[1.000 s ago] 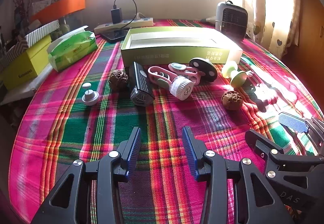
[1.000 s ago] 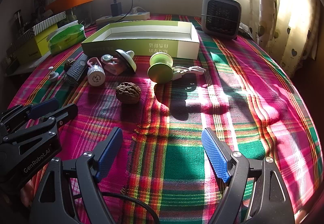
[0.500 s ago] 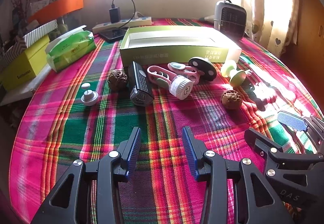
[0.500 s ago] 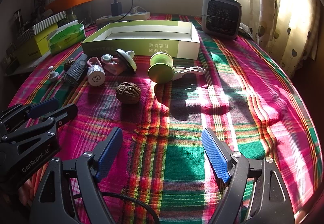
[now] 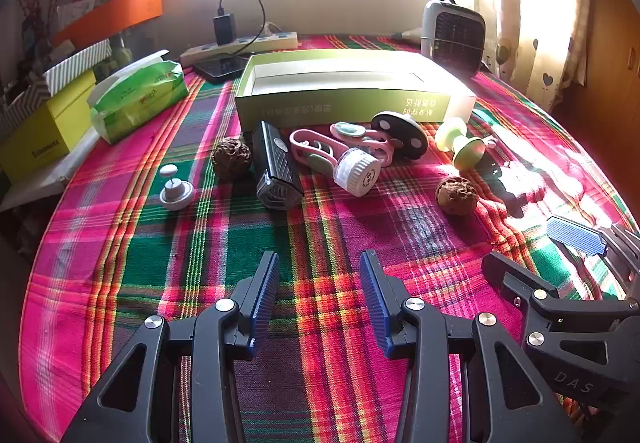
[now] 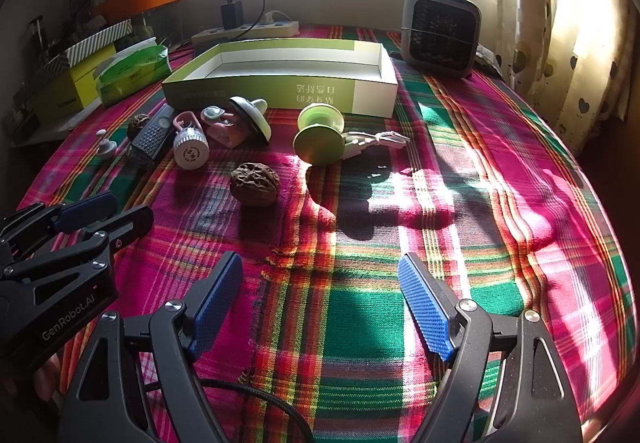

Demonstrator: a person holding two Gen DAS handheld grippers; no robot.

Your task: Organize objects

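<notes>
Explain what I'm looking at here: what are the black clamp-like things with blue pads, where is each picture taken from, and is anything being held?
There is no robot arm. A person holds a pair of hand-operated tongs in each hand, and each carries a wide-angle camera looking forward along its two fingers. One picture comes from the left tongs, the other from the right tongs; each also shows its partner at the side.

Both tongs are open and hold nothing, over a plaid tablecloth.

On the cloth lies an open green box, which looks empty. In front of it are small items: two walnuts, a black grille-faced gadget, pink pieces with a white round cap, a dark disc with pale dots, a green suction-cup piece and a small grey knob. Nothing has been packed yet.
</notes>
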